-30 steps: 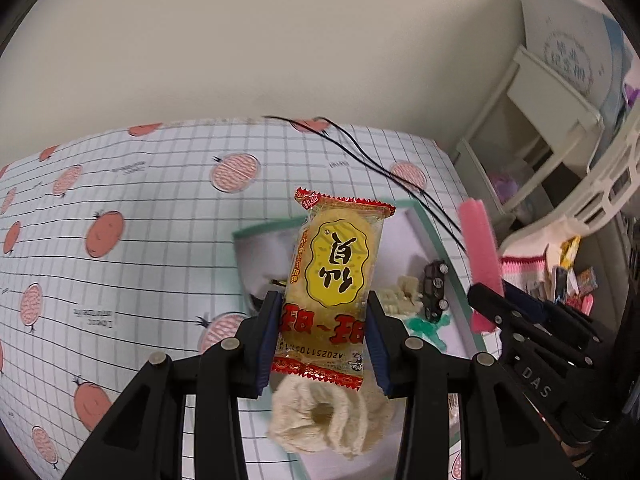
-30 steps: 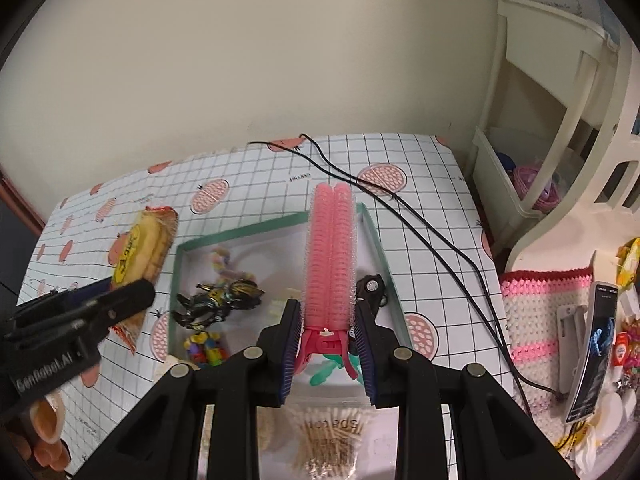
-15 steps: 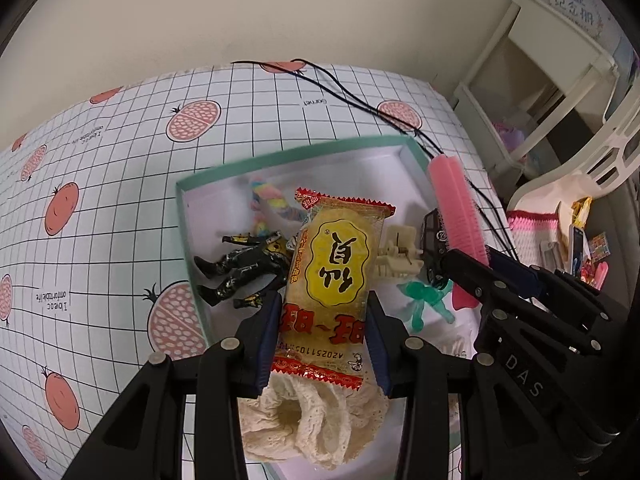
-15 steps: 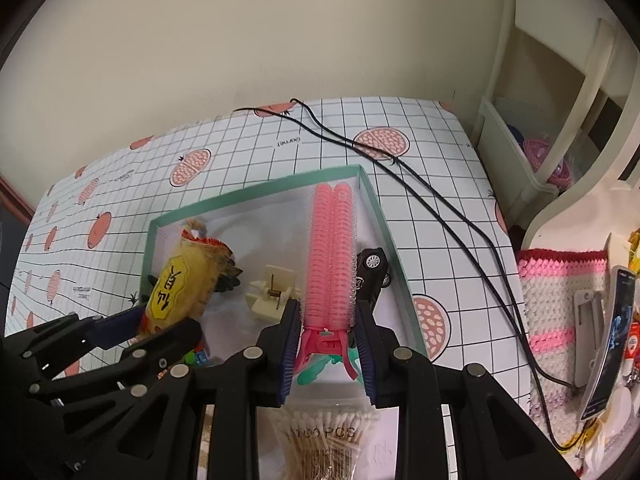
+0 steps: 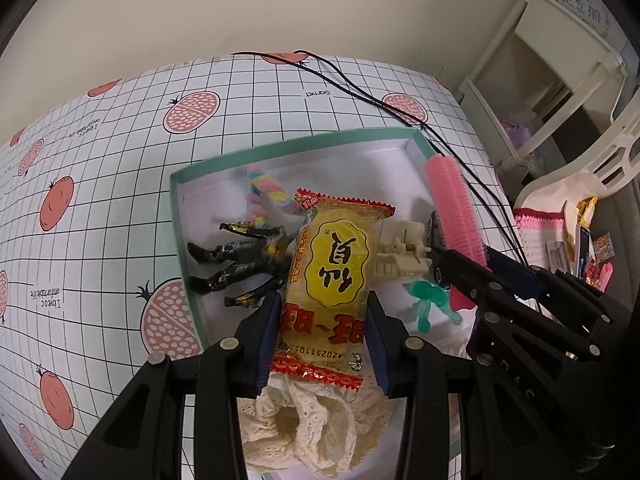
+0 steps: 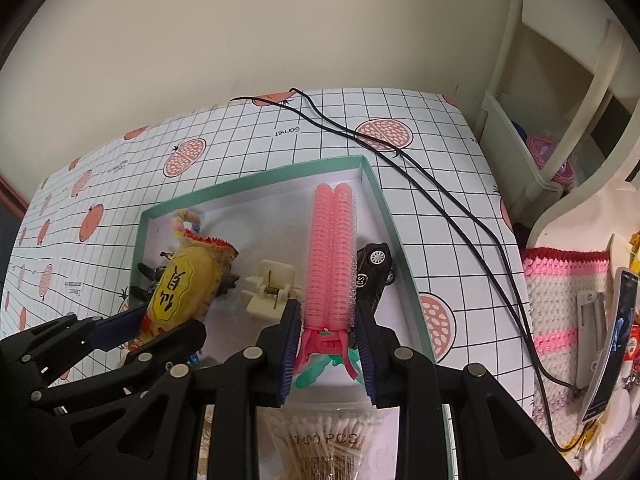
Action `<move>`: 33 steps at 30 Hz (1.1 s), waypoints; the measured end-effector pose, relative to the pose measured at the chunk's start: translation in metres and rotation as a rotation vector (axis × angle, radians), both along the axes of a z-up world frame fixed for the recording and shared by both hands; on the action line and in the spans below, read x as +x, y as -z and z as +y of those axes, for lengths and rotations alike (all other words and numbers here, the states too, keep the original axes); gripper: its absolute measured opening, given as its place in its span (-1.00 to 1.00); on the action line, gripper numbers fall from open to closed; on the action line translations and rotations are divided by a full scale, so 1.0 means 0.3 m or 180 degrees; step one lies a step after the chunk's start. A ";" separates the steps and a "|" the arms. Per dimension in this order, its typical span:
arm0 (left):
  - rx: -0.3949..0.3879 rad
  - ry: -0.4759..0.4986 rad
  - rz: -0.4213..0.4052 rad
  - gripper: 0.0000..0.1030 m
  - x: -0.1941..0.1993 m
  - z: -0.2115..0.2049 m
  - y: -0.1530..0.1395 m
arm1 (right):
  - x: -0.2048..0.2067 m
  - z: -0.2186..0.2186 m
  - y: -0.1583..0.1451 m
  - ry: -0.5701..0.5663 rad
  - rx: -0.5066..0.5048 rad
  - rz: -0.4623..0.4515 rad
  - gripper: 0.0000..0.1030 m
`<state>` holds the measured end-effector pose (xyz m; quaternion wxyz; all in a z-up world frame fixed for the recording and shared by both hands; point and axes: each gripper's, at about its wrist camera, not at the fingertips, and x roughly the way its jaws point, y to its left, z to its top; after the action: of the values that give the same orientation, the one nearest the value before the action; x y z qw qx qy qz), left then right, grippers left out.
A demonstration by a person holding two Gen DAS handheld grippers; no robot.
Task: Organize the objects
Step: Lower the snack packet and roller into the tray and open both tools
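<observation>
My left gripper is shut on a yellow snack packet with red ends, held above the green-rimmed tray. The packet also shows at the left of the right wrist view. My right gripper is shut on a pink hair-roller clip, which hangs over the tray's right part. In the tray lie a black toy figure, a pastel twisted rope, a cream hair claw, a black toy car and a green piece.
A cream lace scrunchie and a bag of cotton swabs lie at the tray's near end. Two black cables cross the grid-patterned tablecloth right of the tray. A white shelf unit and a crocheted mat stand at the right.
Both grippers moved over the tray, the left coming in from the tablecloth at the left. The packet and the pink clip stayed held; they now hang lower and closer to the tray's contents.
</observation>
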<state>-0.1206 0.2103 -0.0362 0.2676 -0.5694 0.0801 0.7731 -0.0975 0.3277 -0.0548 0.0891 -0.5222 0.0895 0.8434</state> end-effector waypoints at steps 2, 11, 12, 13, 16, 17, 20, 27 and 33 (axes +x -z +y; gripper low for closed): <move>0.0009 0.0001 0.0001 -0.18 0.000 0.000 -0.003 | 0.000 0.001 -0.001 0.0002 -0.0006 0.0002 -0.42; 0.0086 -0.0058 -0.0002 -0.02 -0.008 -0.016 -0.028 | 0.000 0.013 -0.027 0.0031 -0.0036 0.0034 -0.39; 0.0105 -0.0064 -0.0001 -0.01 -0.009 -0.019 -0.033 | 0.000 0.013 -0.030 0.0031 -0.0038 0.0041 -0.39; 0.0114 -0.0069 0.0000 -0.01 -0.009 -0.020 -0.035 | 0.000 0.012 -0.034 0.0028 -0.0040 0.0048 -0.39; 0.0141 -0.0086 0.0003 -0.01 -0.012 -0.023 -0.046 | 0.000 0.009 -0.045 0.0018 -0.0039 0.0070 -0.38; 0.0148 -0.0090 0.0006 -0.01 -0.013 -0.024 -0.048 | 0.000 0.010 -0.049 0.0014 -0.0039 0.0078 -0.38; 0.0181 -0.0106 0.0013 -0.01 -0.015 -0.028 -0.060 | 0.002 0.007 -0.061 0.0000 -0.0040 0.0108 -0.38; 0.0212 -0.0156 0.0076 0.00 -0.025 -0.040 -0.082 | 0.003 -0.001 -0.084 -0.0015 -0.0036 0.0163 -0.38; 0.0083 -0.0308 0.0203 0.18 -0.045 -0.066 -0.080 | -0.002 0.002 -0.074 0.0000 -0.0027 0.0125 -0.38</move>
<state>-0.1342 0.1905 -0.0123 0.2347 -0.5441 0.0508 0.8039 -0.0980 0.3284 -0.0327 0.0852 -0.5059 0.0948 0.8531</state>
